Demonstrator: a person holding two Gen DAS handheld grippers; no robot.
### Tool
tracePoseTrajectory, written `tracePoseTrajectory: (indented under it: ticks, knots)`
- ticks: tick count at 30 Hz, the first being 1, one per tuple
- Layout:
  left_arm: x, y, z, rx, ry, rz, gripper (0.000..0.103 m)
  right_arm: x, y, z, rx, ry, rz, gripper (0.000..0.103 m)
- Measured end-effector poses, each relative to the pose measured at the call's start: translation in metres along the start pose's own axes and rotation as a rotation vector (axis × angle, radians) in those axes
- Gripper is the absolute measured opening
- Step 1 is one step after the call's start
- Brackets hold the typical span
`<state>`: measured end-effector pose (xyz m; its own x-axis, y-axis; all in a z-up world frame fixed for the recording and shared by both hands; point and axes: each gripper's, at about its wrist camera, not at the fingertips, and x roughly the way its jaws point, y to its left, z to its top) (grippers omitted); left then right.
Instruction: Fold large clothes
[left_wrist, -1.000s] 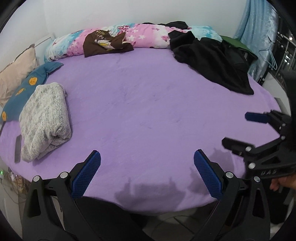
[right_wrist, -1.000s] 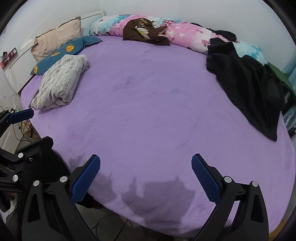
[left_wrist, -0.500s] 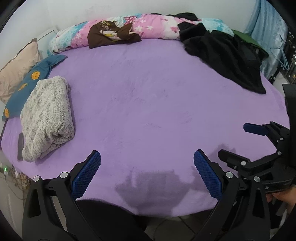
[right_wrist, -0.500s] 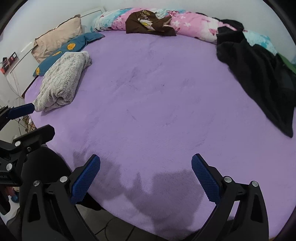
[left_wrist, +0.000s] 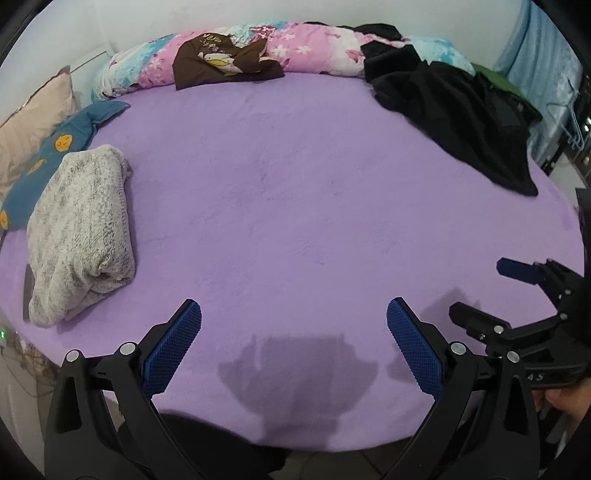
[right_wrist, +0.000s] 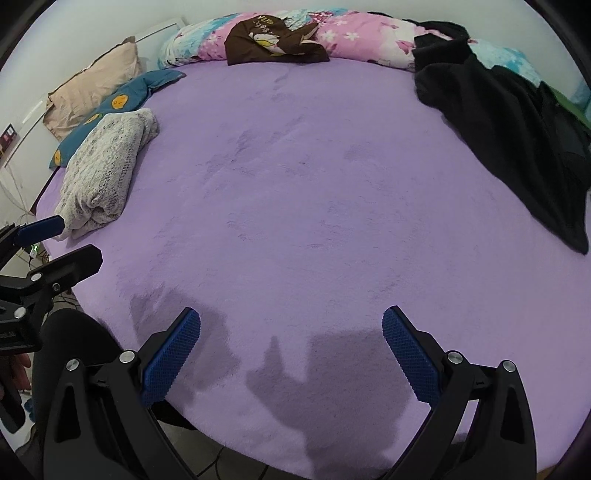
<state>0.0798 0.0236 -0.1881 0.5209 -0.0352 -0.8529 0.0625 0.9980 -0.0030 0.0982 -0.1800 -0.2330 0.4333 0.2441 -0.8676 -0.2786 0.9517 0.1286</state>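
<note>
Left tool (left_wrist: 293, 339), right tool (right_wrist: 291, 345) released | black garment (right_wrist: 517, 122) well apart, far right

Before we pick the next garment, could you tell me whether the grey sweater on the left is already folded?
Folded: the grey sweater lies as a compact bundle with a rolled edge on the purple bed.

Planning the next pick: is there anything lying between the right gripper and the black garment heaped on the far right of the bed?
Nothing visible does. The right gripper is open over the near edge of the purple bed, and only bare cover shows between it and the black garment. The folded grey sweater lies far left, off that path.
</note>
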Motion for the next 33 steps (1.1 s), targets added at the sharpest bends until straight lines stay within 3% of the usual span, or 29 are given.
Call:
tracePoseTrajectory:
  ticks: [7,8,10,11,12,15,18,21,26,33]
  knots:
    - [-0.01,0.006,0.009,-0.083,-0.056,-0.033,0.097,-0.008,-0.003,0.002,0.019,-0.027,0.008,0.097]
    - [-0.015,0.007,0.008,-0.077,-0.092,-0.039,0.097,-0.009,-0.004,0.002,0.019,-0.034,0.011,0.097]
    - [-0.023,0.003,0.009,-0.041,-0.156,0.022,0.097,-0.013,-0.002,0.002,0.016,-0.049,0.012,0.097]
    - [-0.023,0.001,0.011,-0.028,-0.156,0.074,0.097,-0.014,-0.001,0.002,0.011,-0.048,0.013,0.097]
    - [-0.022,0.002,0.013,-0.042,-0.148,0.081,0.097,-0.015,0.0,0.003,0.005,-0.048,0.011,0.097]
    - [-0.021,0.018,0.016,-0.181,-0.146,0.016,0.097,-0.019,0.002,0.002,-0.004,-0.065,0.013,0.097]
    - [-0.018,0.023,0.018,-0.211,-0.126,0.048,0.097,-0.019,0.001,0.002,-0.004,-0.061,0.023,0.097]
    - [-0.02,0.028,0.016,-0.263,-0.133,0.01,0.097,-0.019,0.0,0.003,-0.005,-0.06,0.031,0.097]
    - [-0.032,0.03,0.017,-0.312,-0.176,-0.063,0.097,-0.02,0.001,0.004,0.001,-0.06,0.038,0.097]
    - [-0.033,0.019,0.016,-0.286,-0.165,-0.034,0.097,-0.02,0.002,0.003,0.005,-0.059,0.034,0.097]
